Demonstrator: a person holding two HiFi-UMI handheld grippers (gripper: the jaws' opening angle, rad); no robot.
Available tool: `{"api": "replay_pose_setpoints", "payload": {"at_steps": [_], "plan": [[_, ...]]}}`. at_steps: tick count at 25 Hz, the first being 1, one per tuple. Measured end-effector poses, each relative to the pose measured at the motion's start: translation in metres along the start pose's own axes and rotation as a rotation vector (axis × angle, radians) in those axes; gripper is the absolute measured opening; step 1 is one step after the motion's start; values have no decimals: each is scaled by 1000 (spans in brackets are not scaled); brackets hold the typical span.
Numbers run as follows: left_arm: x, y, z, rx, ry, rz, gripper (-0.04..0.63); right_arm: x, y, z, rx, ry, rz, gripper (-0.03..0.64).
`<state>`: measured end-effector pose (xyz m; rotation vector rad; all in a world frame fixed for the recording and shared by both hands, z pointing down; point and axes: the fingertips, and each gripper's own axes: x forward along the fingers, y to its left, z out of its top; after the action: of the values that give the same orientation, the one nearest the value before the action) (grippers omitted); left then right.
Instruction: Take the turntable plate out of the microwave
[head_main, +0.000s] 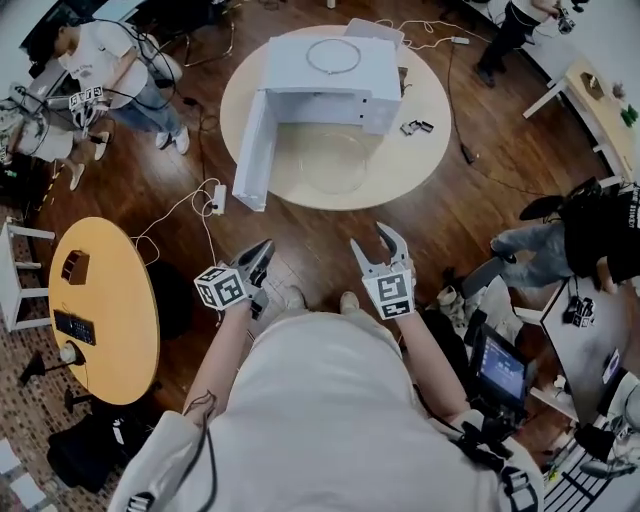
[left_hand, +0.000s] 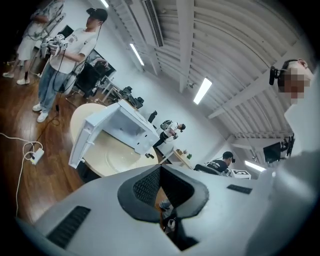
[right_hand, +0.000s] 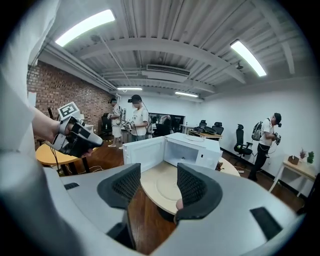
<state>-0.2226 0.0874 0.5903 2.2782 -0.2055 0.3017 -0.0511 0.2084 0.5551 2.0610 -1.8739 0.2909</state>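
Turntable plate (head_main: 322, 160) lies flat on the round counter (head_main: 425, 150), outside the microwave (head_main: 330, 75). It sits just in front of the open cavity and reaches close to the counter's near edge. To its left the microwave door (head_main: 250, 150) stands swung out, its far end at the counter's rim. Right of the plate the counter top is bare up to the rim. Wood floor (head_main: 320, 235) lies between that rim and both tongs, with a power strip (head_main: 218, 198) on it at the left. The left tongs (head_main: 263, 250) are closed tight on nothing. The right tongs (head_main: 373, 242) stand apart, holding nothing, well short of the counter.
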Motion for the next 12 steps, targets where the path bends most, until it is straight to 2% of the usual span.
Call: {"api": "replay_pose_setpoints", "payload": {"at_steps": [4,7,12], "plan": [[-4,2,2,-62,-26,-13,9,4,13,-2,5,2,27,233],[-7,6,4,-207,-73,-48,9,7,16,-8,1,18,38,233],[-5,20,-6,-244,-62,-13,9,16,7,-24,9,43,48,233]]}}
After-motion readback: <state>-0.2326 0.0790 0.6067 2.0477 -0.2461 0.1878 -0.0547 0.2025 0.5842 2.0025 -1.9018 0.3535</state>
